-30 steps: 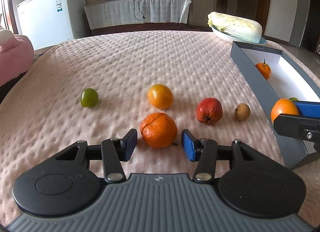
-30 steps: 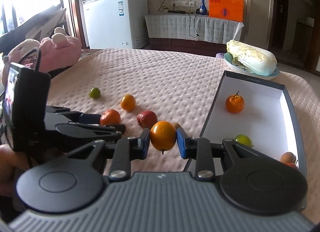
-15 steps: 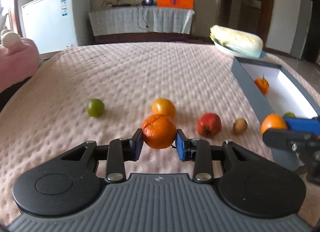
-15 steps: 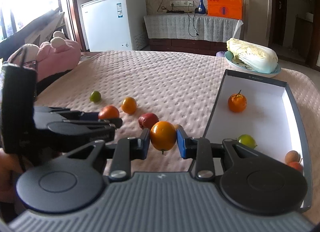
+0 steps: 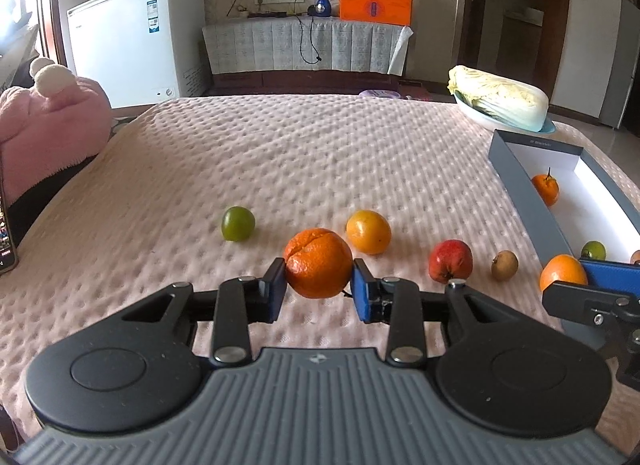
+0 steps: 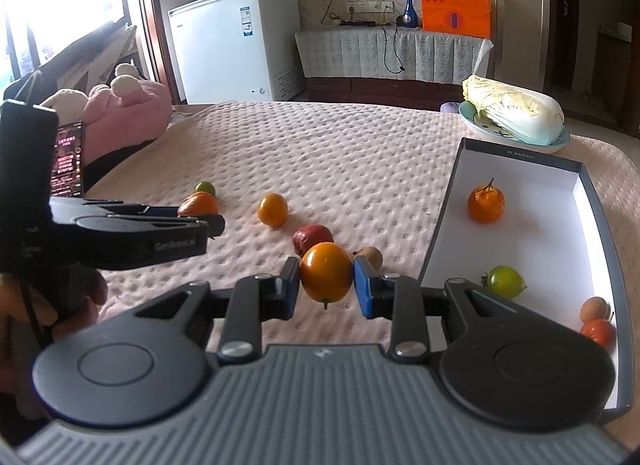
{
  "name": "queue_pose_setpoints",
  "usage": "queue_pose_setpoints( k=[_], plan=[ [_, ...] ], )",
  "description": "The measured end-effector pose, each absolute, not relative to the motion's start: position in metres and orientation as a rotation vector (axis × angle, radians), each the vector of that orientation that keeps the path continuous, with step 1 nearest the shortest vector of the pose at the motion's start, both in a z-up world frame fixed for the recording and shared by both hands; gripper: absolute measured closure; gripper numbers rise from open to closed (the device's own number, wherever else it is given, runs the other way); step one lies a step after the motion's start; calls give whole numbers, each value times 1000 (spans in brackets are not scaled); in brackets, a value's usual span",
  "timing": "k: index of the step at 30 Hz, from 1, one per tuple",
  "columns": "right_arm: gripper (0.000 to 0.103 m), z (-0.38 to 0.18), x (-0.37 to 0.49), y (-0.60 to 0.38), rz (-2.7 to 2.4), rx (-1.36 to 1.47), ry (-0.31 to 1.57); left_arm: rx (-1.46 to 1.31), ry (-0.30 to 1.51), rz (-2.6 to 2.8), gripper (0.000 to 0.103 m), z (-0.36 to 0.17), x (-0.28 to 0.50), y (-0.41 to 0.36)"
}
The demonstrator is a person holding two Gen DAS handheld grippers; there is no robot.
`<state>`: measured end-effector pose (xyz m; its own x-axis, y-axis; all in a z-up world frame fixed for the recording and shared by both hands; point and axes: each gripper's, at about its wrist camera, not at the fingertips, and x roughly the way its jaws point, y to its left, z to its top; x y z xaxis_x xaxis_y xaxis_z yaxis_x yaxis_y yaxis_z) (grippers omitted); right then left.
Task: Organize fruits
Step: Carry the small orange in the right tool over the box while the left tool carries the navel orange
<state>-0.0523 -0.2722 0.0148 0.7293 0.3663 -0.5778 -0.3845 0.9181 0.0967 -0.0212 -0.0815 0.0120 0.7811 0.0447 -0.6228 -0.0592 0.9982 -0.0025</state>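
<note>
My left gripper (image 5: 319,289) is shut on a creased orange (image 5: 319,263) and holds it a little above the pink bedspread. On the bedspread beyond it lie a green fruit (image 5: 238,223), a yellow-orange fruit (image 5: 368,231), a red fruit (image 5: 450,261) and a small brown fruit (image 5: 504,265). My right gripper (image 6: 326,285) is shut on a smooth orange fruit (image 6: 326,271), close to the left wall of the grey box (image 6: 440,225). Inside the box lie a stemmed orange (image 6: 485,203), a green fruit (image 6: 505,281) and two small fruits at the near right corner.
A cabbage on a plate (image 6: 513,115) stands past the box's far end. A pink plush toy (image 5: 48,117) and a phone (image 6: 68,159) lie at the bed's left edge. A hand (image 6: 48,297) holds the left gripper's handle.
The left gripper's jaws have shut on the creased orange and lifted it slightly off the bedspread. The right gripper has held still with its orange fruit.
</note>
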Motion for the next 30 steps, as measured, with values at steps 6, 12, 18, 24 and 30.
queue_pose_setpoints(
  k=[6, 12, 18, 24, 30],
  plan=[
    [71, 15, -53, -273, 418, -17, 633, -30, 673, 57, 63, 15, -24, -80],
    [71, 13, -51, -274, 423, -15, 638, -27, 677, 65, 63, 16, -23, -79],
    [71, 15, -53, -276, 428, -5, 625, -16, 662, 48, 63, 19, -25, -83],
    [71, 16, -54, -275, 438, -4, 622, -15, 655, 37, 63, 21, -25, -86],
    [71, 16, -55, -275, 445, -15, 621, -21, 657, 35, 63, 21, -24, -86]
  ],
)
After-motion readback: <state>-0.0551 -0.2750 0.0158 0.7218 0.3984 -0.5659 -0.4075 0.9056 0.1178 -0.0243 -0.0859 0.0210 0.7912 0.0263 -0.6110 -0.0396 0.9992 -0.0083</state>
